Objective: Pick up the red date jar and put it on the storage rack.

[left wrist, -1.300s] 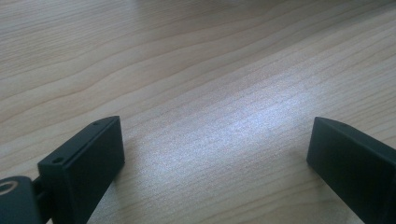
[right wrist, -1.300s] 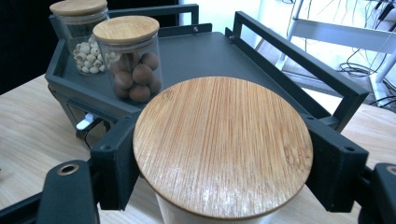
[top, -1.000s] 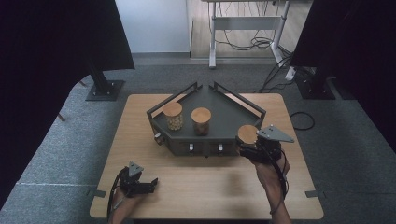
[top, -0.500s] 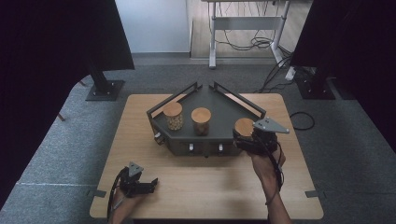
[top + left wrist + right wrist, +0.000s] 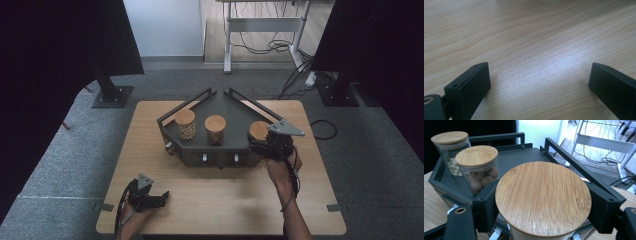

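Note:
My right gripper (image 5: 257, 139) is shut on a glass jar with a round bamboo lid (image 5: 259, 130), holding it at the right front corner of the dark five-sided tray (image 5: 235, 111). In the right gripper view the black jaws clamp the jar just under its lid (image 5: 541, 192), one on each side. Whether the jar rests on the tray I cannot tell. Two more lidded jars stand in the tray: one with pale pieces (image 5: 185, 124) (image 5: 449, 150), one with brown balls (image 5: 215, 129) (image 5: 477, 167). My left gripper (image 5: 163, 197) (image 5: 539, 85) lies open on the bare wood near the front left.
The tray has raised rails along its back edges (image 5: 579, 167) and small knobs on its front wall (image 5: 220, 159). The wooden table (image 5: 210, 200) lies bare between the tray and its front edge. Black stands and a desk frame with cables are on the floor beyond.
My right gripper has carried the jar away from the person and slightly left, up to the tray's right front corner. The left gripper has stayed put.

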`<state>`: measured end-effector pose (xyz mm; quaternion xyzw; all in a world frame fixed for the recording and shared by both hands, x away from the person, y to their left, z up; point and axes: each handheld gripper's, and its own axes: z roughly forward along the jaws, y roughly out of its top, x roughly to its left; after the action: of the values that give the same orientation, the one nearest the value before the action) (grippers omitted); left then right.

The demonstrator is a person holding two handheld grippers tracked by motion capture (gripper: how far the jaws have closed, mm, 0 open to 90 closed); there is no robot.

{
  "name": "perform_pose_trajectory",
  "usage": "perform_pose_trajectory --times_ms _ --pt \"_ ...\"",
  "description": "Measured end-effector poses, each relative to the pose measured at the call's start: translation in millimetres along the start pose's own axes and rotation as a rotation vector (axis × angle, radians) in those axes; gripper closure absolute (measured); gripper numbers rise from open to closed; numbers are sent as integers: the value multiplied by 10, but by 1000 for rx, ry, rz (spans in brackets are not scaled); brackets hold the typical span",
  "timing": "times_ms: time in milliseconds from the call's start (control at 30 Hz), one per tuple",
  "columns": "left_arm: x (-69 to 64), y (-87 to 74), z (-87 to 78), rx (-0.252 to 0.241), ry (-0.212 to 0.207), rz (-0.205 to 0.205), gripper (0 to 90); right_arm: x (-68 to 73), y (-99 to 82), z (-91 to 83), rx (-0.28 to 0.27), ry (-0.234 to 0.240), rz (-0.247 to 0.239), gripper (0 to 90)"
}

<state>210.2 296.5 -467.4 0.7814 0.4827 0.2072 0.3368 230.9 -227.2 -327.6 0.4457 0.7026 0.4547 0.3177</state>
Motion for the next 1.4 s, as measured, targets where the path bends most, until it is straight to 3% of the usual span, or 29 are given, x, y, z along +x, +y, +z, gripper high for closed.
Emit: perform_pose_trajectory --times_ms 1400 --pt "-3 1 2 0 1 0 36 -28 83 434 5 -33 -14 228"
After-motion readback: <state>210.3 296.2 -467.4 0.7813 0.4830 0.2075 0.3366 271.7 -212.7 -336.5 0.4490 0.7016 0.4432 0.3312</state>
